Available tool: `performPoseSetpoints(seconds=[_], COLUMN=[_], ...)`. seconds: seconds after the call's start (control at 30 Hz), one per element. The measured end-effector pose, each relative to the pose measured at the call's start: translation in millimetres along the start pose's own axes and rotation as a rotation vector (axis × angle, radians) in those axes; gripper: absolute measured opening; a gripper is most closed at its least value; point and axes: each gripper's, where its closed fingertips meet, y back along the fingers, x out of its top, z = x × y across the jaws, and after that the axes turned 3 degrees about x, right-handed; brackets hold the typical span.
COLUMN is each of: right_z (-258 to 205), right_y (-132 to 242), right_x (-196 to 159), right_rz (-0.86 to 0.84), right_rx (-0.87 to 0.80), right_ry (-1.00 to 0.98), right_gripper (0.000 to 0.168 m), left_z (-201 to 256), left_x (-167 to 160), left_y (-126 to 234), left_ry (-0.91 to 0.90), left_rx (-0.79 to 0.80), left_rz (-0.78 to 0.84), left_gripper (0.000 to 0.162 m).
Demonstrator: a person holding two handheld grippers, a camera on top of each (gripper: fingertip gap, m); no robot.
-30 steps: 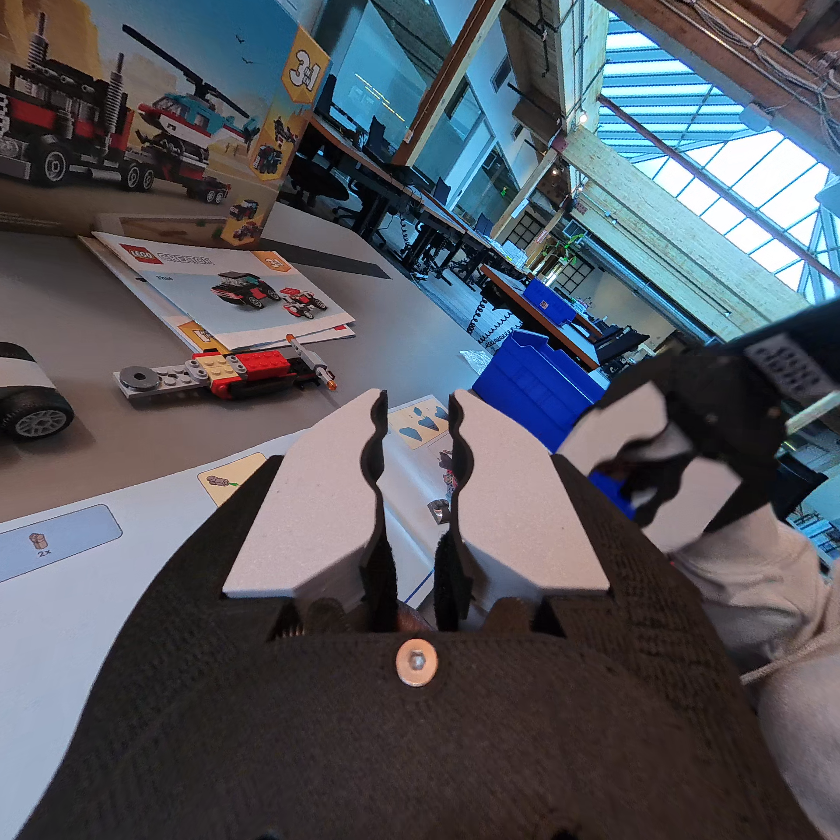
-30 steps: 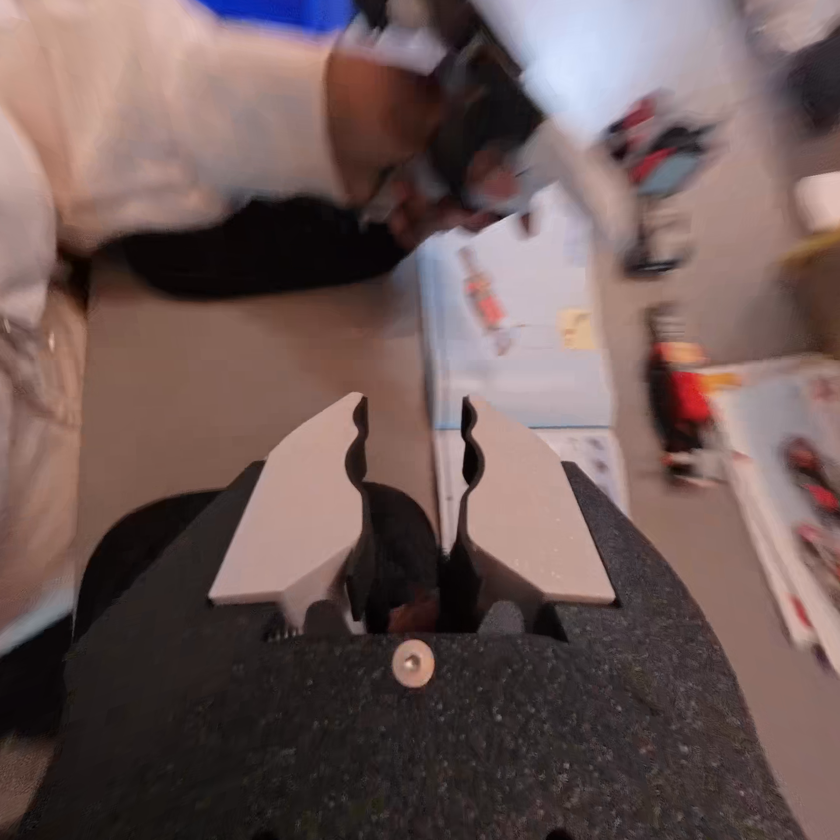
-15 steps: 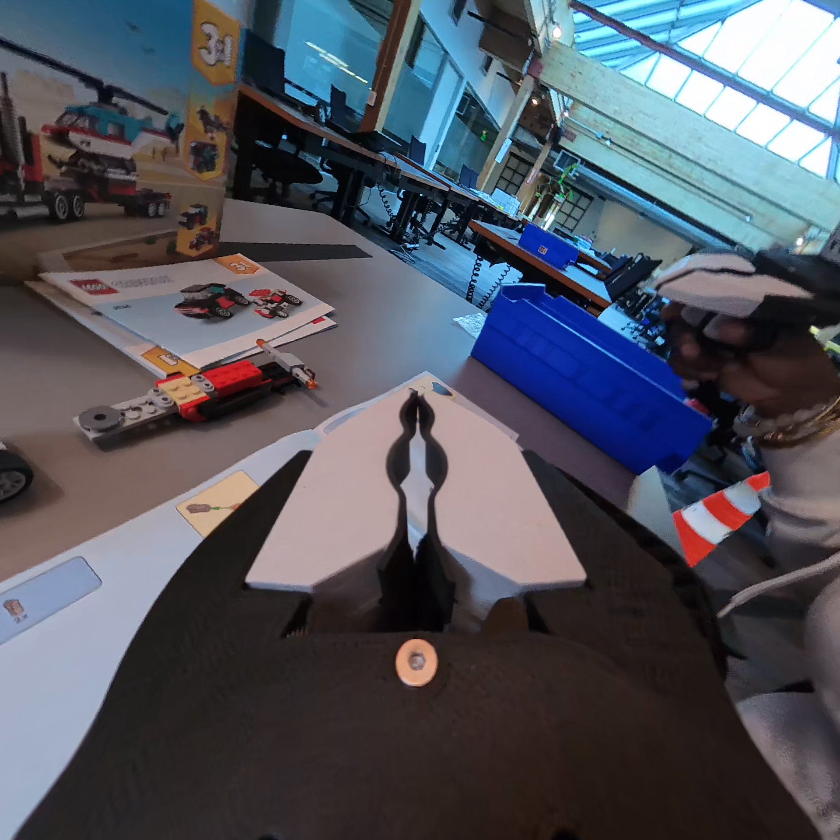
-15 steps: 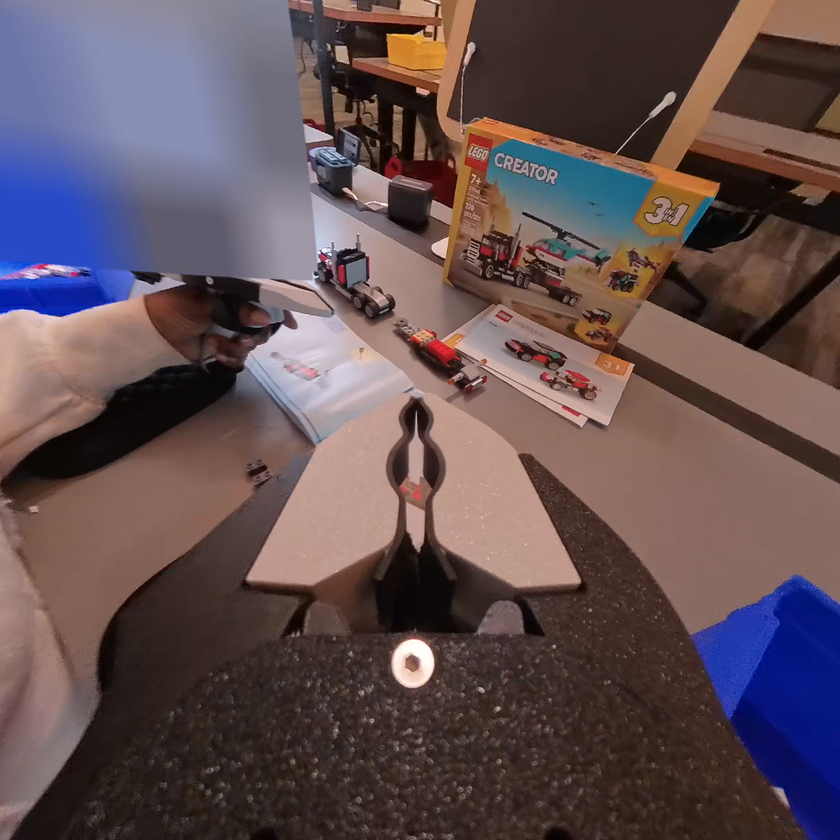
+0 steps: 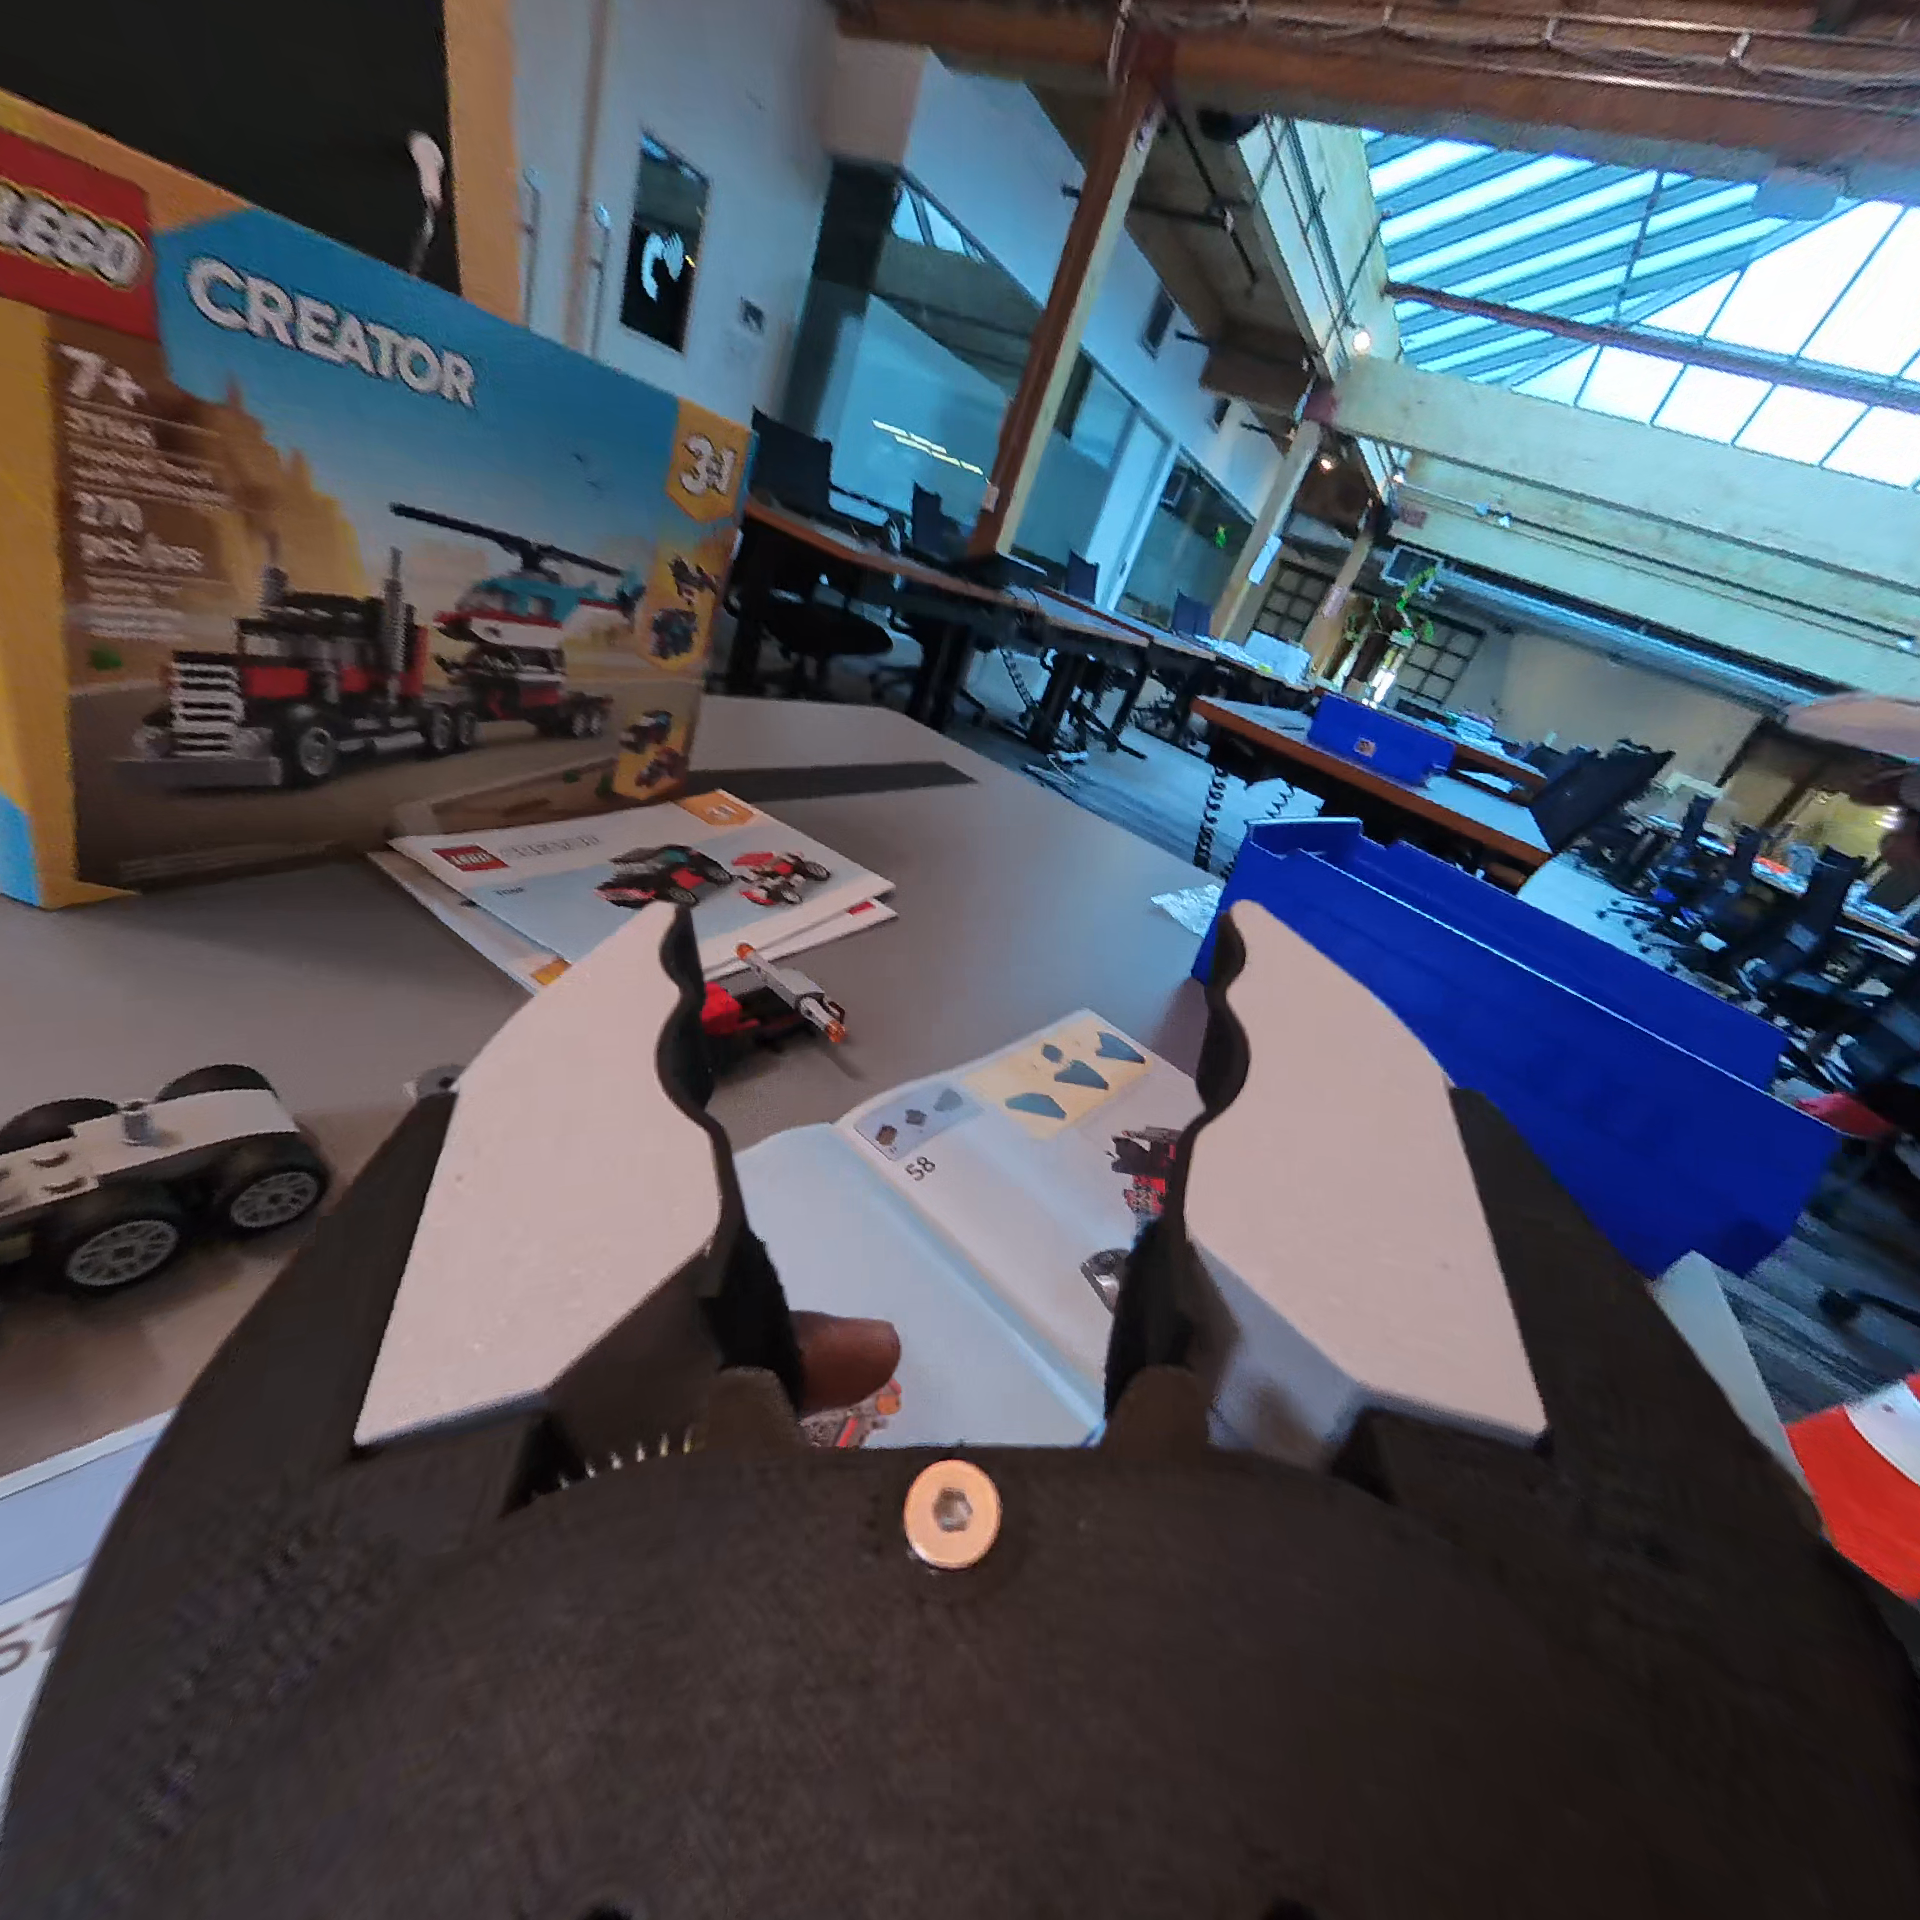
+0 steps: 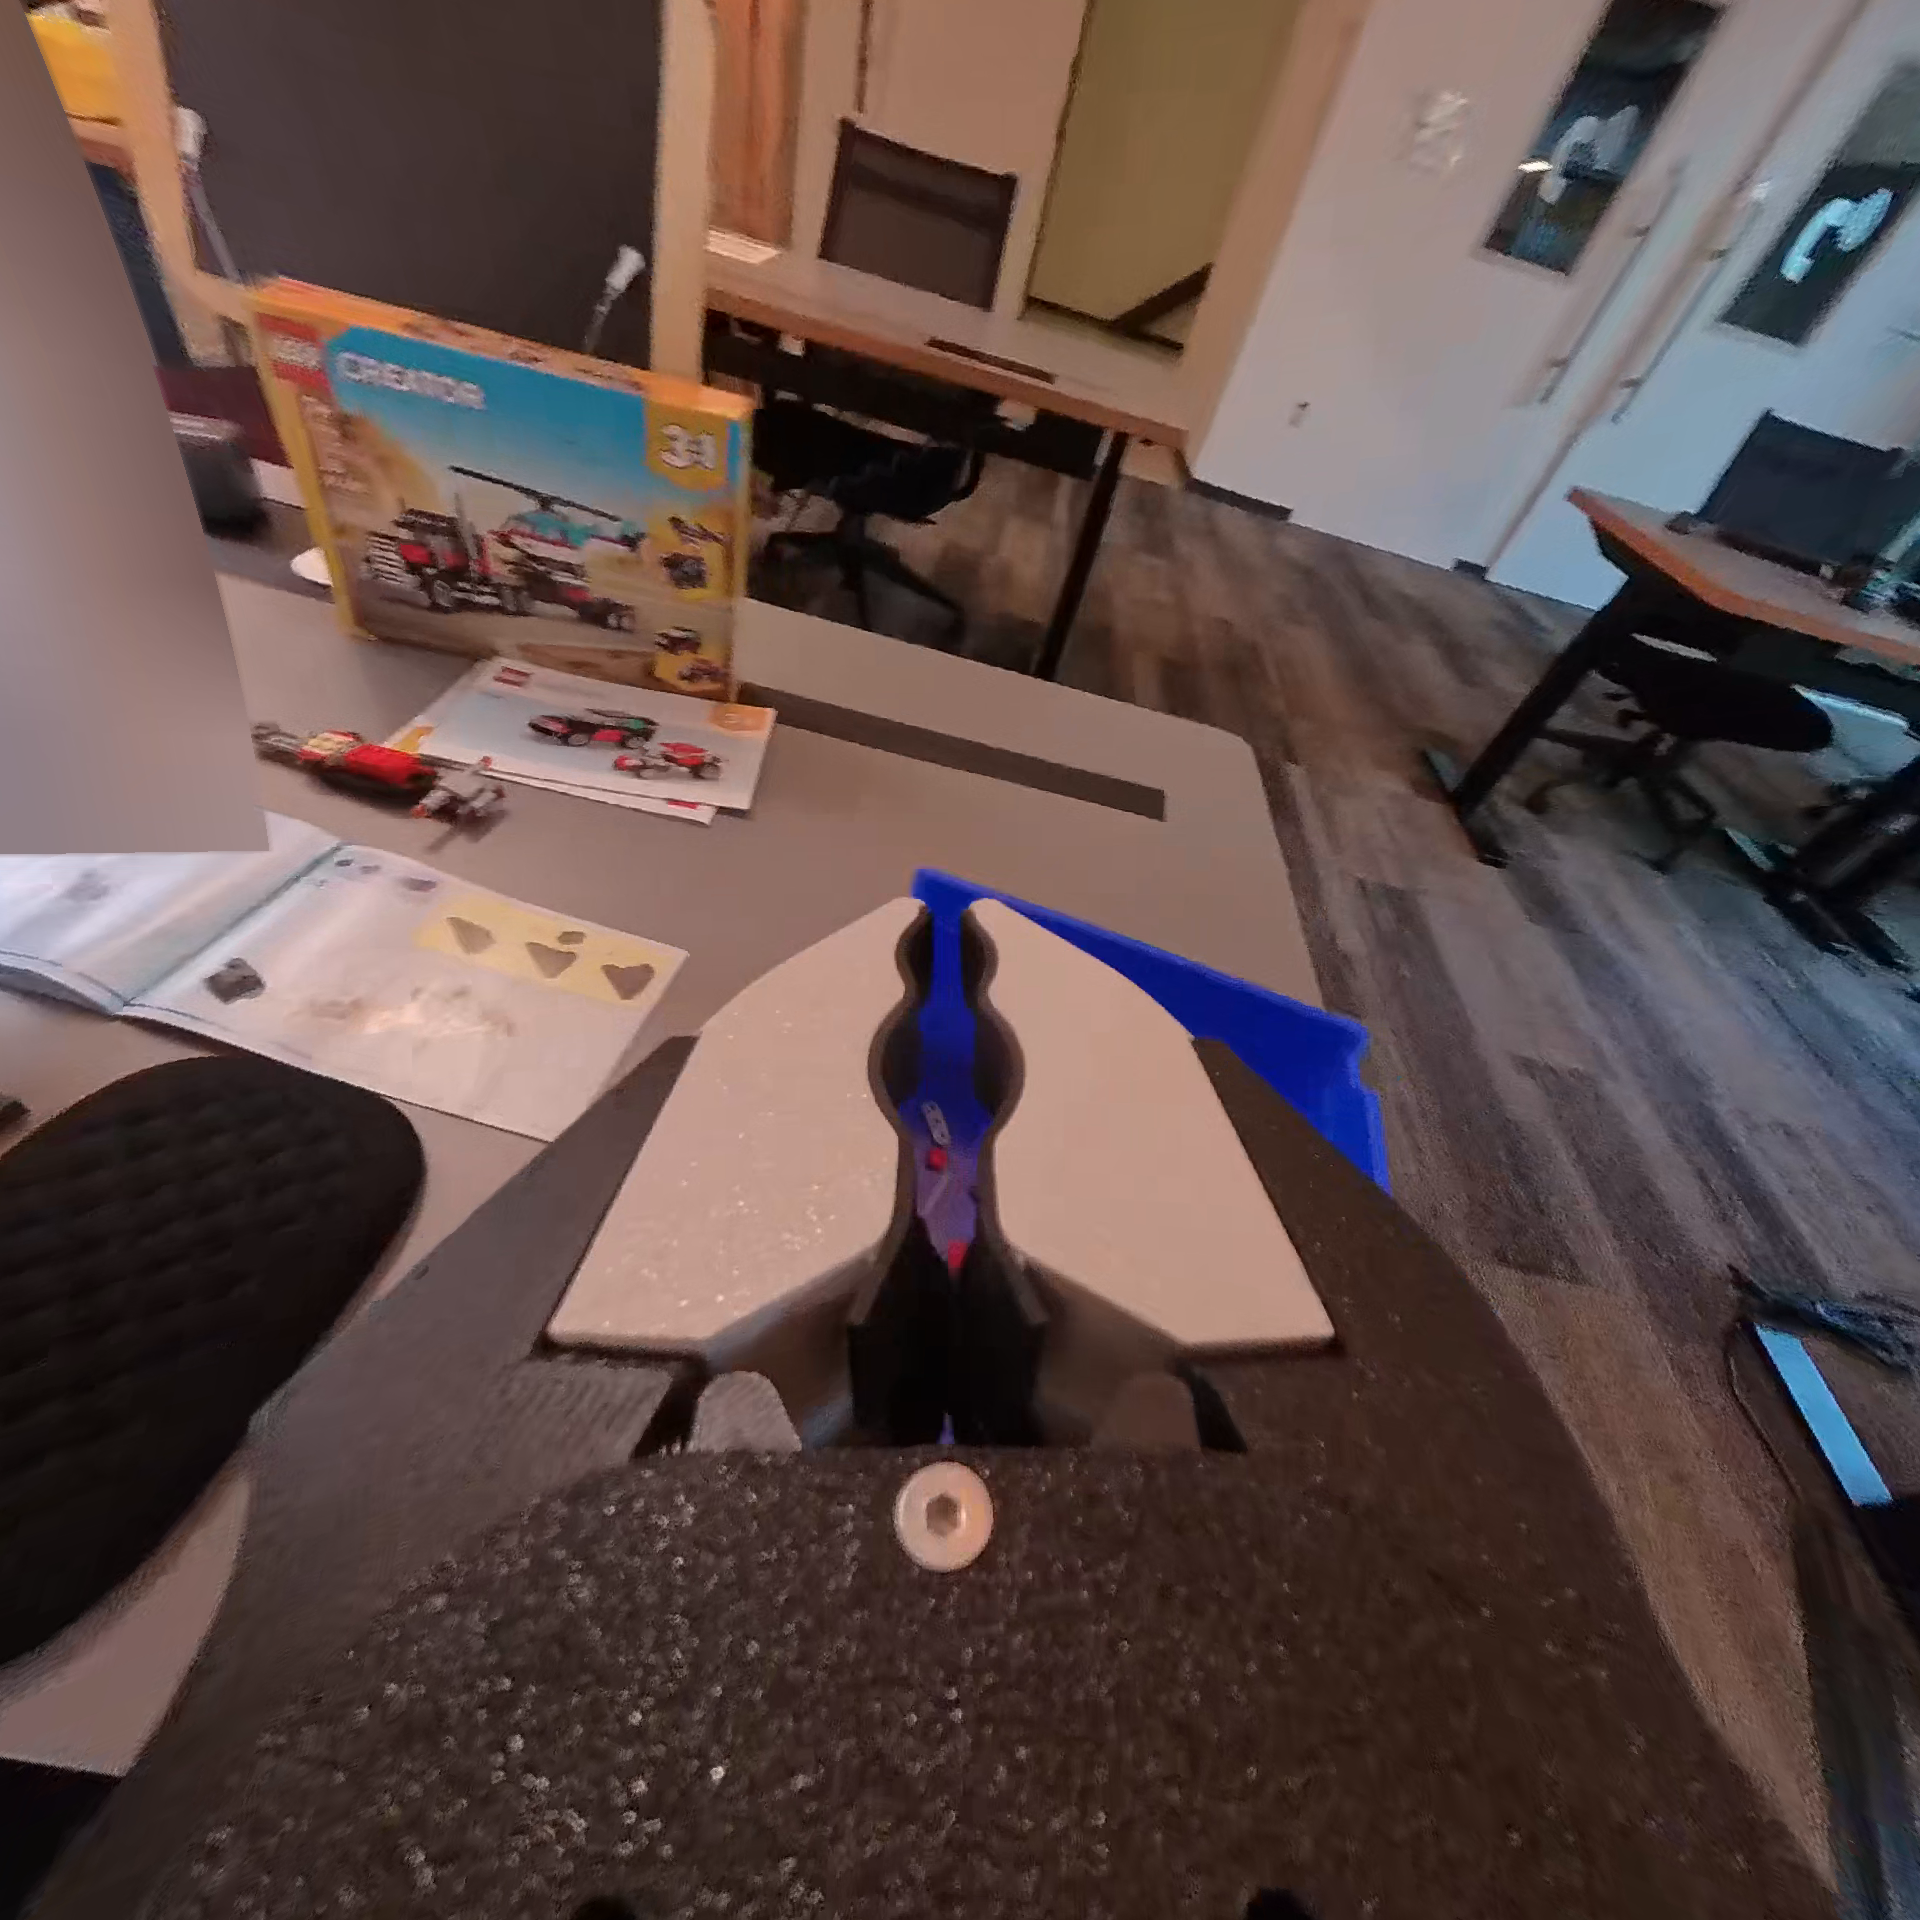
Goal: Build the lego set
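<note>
My left gripper is open wide and empty, low over the open instruction booklet. A red and black lego assembly lies just past its fingertips. A wheeled lego chassis stands to the left. My right gripper is shut with nothing seen between the fingers. It hovers over the blue bin, and small loose pieces show through the finger gap. The booklet and the red assembly also show left of it in the right wrist view.
The lego box stands at the back, with closed booklets in front of it. The blue bin sits at the table's right edge. A black wrist pad lies near the front. An orange and white cone is at the far right. My right fingertips sit around 40 cm from my left ones.
My left gripper has opened wide from shut and turned left toward the box. My right gripper has stayed shut and swung right, over the blue bin.
</note>
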Motion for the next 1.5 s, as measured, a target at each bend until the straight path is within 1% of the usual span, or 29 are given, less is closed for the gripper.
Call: performPoseSetpoints(seconds=[0.03, 0.07, 0.1, 0.13, 0.23, 0.27, 0.3, 0.33, 0.43, 0.53, 0.57, 0.63, 0.73, 0.77, 0.8, 0.83, 0.87, 0.9, 0.93, 1.03, 1.07, 1.1, 1.17, 1.2, 1.23, 1.3, 1.33, 1.4, 1.5], right_z=[7.6, 15.1, 21.0, 24.9, 27.4, 29.0, 27.7, 24.4, 26.2, 39.5, 41.6, 46.3, 50.4, 51.6, 52.1, 50.3, 45.6, 39.1, 32.5, 24.4, 25.5, 28.2, 35.7, 37.4, 35.4, 21.6, 11.6, -14.4, -65.0], right_y=[3.7, 5.9, 6.8, 6.8, 6.3, 7.7, 10.2, 12.2, 15.8, 18.3, 18.2, 16.6, 12.6, 11.5, 11.3, 12.3, 13.4, 14.8, 16.5, 18.8, 17.8, 15.7, 9.1, 4.8, 0.5, -8.5, -13.2, -22.9, -37.5], right_x=[-9.0, -19.6, -30.9, -42.4, -73.1, -80.9, -88.4, -93.7, -105.6, -114.6, -116.4, -118.1, -121.2, -122.6, -123.7, -123.4, -120.0, -115.0, -110.1, -105.0, -106.9, -109.4, -110.6, -105.6, -96.2, -68.3, -53.1, -26.1, -2.5], right_rz=[-0.017, -0.044, -0.077, -0.110, -0.185, -0.196, -0.208, -0.204, -0.169, -0.115, -0.093, -0.044, 0.007, 0.015, 0.018, 0.023, 0.043, 0.069, 0.092, 0.124, 0.118, 0.105, 0.068, 0.058, 0.059, 0.083, 0.098, 0.117, 0.099], right_rx=[-0.028, -0.055, -0.073, -0.080, -0.059, -0.060, -0.038, -0.002, 0.024, -0.020, -0.019, -0.027, -0.031, -0.034, -0.032, -0.016, 0.018, 0.064, 0.110, 0.151, 0.144, 0.134, 0.105, 0.099, 0.108, 0.153, 0.174, 0.225, 0.326], right_ry=[-0.010, -0.021, -0.032, -0.042, -0.042, -0.040, -0.033, -0.034, -0.080, -0.104, -0.113, -0.135, -0.143, -0.143, -0.140, -0.127, -0.116, -0.109, -0.102, -0.070, -0.068, -0.076, -0.118, -0.136, -0.140, -0.101, -0.064, 0.017, 0.135], right_gripper=[0.013, 0.026, 0.044, 0.056, 0.059, 0.049, 0.017, 0.002, 0.001, 0.014, 0.021, 0.044, 0.056, 0.056, 0.046, 0.012, 0.000, 0.000, 0.000, 0.003, 0.006, 0.012, 0.017, 0.020, 0.022, 0.025, 0.026, 0.028, 0.033], left_z=[-0.5, 2.4, 10.5, 18.3, 13.8, 10.7, 8.0, 5.8, 2.8, 1.7, 2.6, 8.9, 17.1, 18.5, 19.4, 20.7, 23.0, 26.3, 30.5, 47.5, 54.0, 60.9, 75.2, 80.6, 86.0, 100.3, 106.8, 112.4, 110.2], left_x=[2.6, 5.0, 8.4, 13.8, 30.1, 32.4, 33.7, 34.6, 38.9, 45.5, 46.6, 44.6, 41.1, 40.8, 41.5, 42.7, 43.6, 44.0, 44.4, 40.6, 35.4, 30.3, 24.2, 23.3, 23.7, 29.7, 35.5, 44.9, 49.0], left_y=[1.0, 3.0, 6.8, 11.7, 21.6, 23.4, 24.3, 24.3, 21.9, 17.9, 16.3, 14.0, 8.3, 7.5, 7.3, 7.7, 8.2, 8.9, 9.5, 8.5, 8.3, 9.4, 15.1, 19.6, 25.7, 42.5, 51.6, 70.9, 105.9], left_ry=[-0.015, -0.036, -0.065, -0.094, -0.180, -0.199, -0.208, -0.209, -0.220, -0.275, -0.298, -0.353, -0.365, -0.368, -0.373, -0.380, -0.389, -0.398, -0.402, -0.322, -0.285, -0.265, -0.280, -0.296, -0.316, -0.347, -0.343, -0.322, -0.318], left_rx=[0.004, -0.016, -0.072, -0.123, -0.069, -0.043, -0.021, -0.003, 0.045, 0.102, 0.110, 0.088, 0.053, 0.052, 0.058, 0.065, 0.066, 0.066, 0.064, 0.040, 0.024, 0.006, -0.029, -0.038, -0.052, -0.116, -0.143, -0.164, -0.150], left_rz=[0.016, 0.034, 0.055, 0.091, 0.214, 0.230, 0.236, 0.236, 0.236, 0.240, 0.234, 0.190, 0.112, 0.093, 0.081, 0.074, 0.065, 0.054, 0.045, -0.002, -0.043, -0.077, -0.100, -0.100, -0.098, -0.065, -0.032, 0.012, -0.012], left_gripper=[0.091, 0.075, 0.027, 0.001, 0.000, 0.002, 0.007, 0.017, 0.046, 0.072, 0.067, 0.000, 0.000, 0.001, 0.003, 0.007, 0.010, 0.017, 0.033, 0.102, 0.117, 0.123, 0.121, 0.110, 0.082, 0.006, 0.000, 0.000, 0.011])
